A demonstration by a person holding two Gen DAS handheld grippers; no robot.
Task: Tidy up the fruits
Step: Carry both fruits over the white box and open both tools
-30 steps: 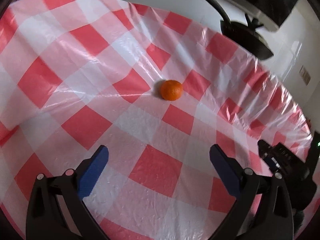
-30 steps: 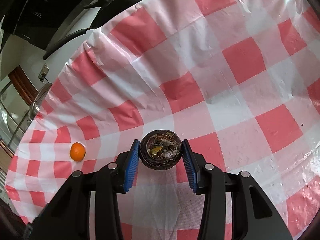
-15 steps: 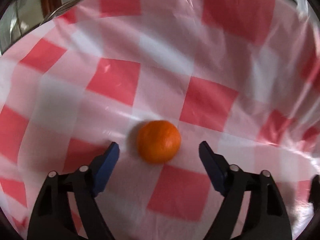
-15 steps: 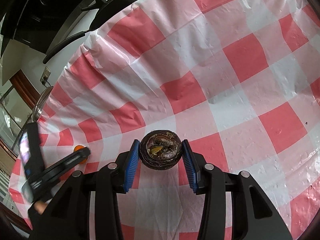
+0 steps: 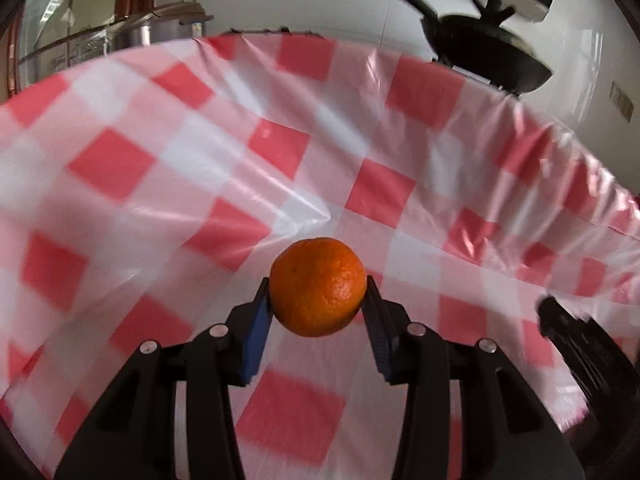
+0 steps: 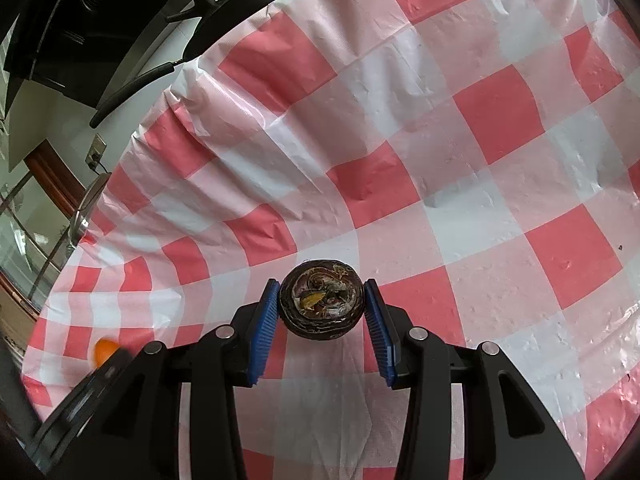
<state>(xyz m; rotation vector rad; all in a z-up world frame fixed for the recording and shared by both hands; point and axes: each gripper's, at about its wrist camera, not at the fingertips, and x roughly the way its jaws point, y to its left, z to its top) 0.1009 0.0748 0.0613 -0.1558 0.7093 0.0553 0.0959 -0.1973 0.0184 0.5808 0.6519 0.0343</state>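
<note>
While both fruits are already off the checked tablecloth [image 5: 120, 168], neither has reached a resting place, so by my reading the task is at its picking-up stage with all the sorting still to come

Starting at the left, the left gripper [image 5: 318, 304] has just been closing its jaws, and they now pinch the orange [image 5: 318, 287] between the blue pads [image 5: 256, 328], one pad on each flank of the fruit. It sits at the fingertips, apparently lifted clear of the cloth, whose blur makes the gap hard to judge. Beyond the far edge of the cloth, to the left, stands a metal pot [image 5: 140, 32]; further right beyond that same edge is a dark pan [image 5: 492, 56]

Moving right, the right gripper [image 6: 322, 306] has its jaws drawn in on a dark round fruit [image 6: 322, 304], brown and mottled on top with a yellow fleck; I cannot name its kind. In this view the orange shows as a small blur low at the left edge of the cloth, beside the other tool

As for containers, no bowl, basket or tray for fruit shows anywhere on the cloth. What the pot and pan hold cannot be seen. What is left, I judge, is to carry both fruits to wherever they belong and release them
</note>
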